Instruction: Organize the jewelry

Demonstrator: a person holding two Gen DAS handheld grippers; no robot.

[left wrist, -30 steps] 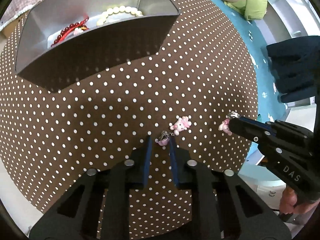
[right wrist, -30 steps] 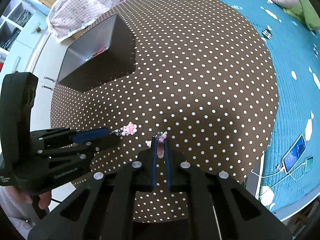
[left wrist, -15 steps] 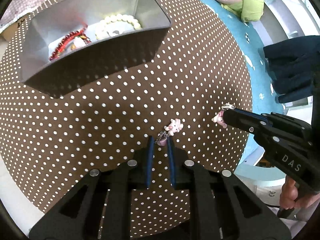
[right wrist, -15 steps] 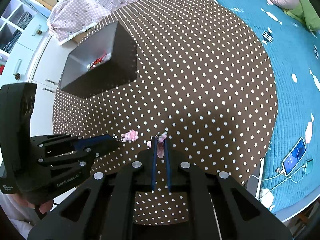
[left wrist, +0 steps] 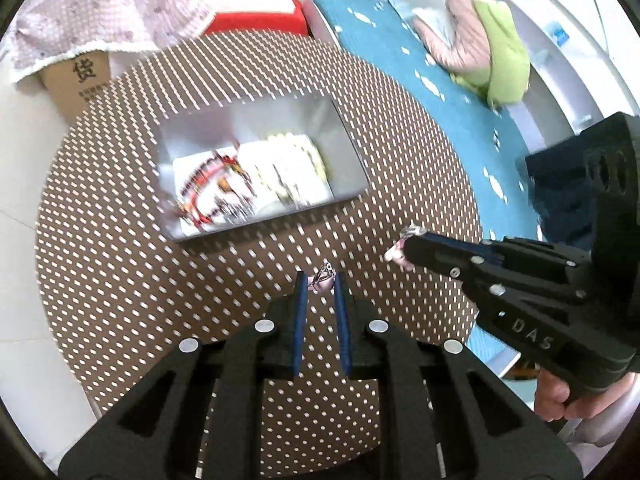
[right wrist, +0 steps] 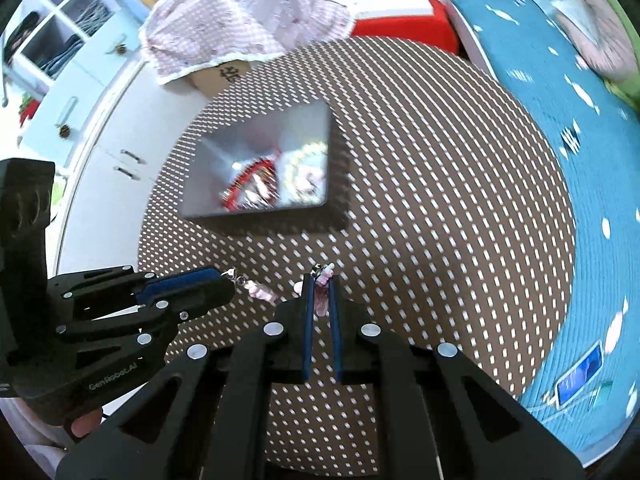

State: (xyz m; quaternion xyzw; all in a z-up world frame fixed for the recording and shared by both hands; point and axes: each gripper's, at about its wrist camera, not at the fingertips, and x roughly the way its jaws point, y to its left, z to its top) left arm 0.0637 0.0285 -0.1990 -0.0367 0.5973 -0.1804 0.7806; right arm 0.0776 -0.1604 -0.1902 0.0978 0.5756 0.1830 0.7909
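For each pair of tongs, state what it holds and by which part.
Left tongs: a pink charm earring, gripped at its metal hook end. Right tongs: the matching pink earring, gripped across its body.

**A bedroom at home, seen around a polka-dot table**

From my feeds this reads as a lived-in bedroom. My landmark is the round table (right wrist: 460, 200) with its brown, white-dotted cloth. Just beyond its far edge I see a cardboard box (left wrist: 82, 80) draped with a pink checked garment (right wrist: 248, 20), and a red stool or bin (right wrist: 404, 30) beside it. To the table's right runs a teal bedspread (left wrist: 400, 52) carrying a pink and green bundle of bedding (left wrist: 488, 52); a phone (right wrist: 580, 372) lies charging on it nearer me. Left of the table stand pale cabinets (right wrist: 108, 128) and open cubbies (right wrist: 60, 36) of folded clothes.
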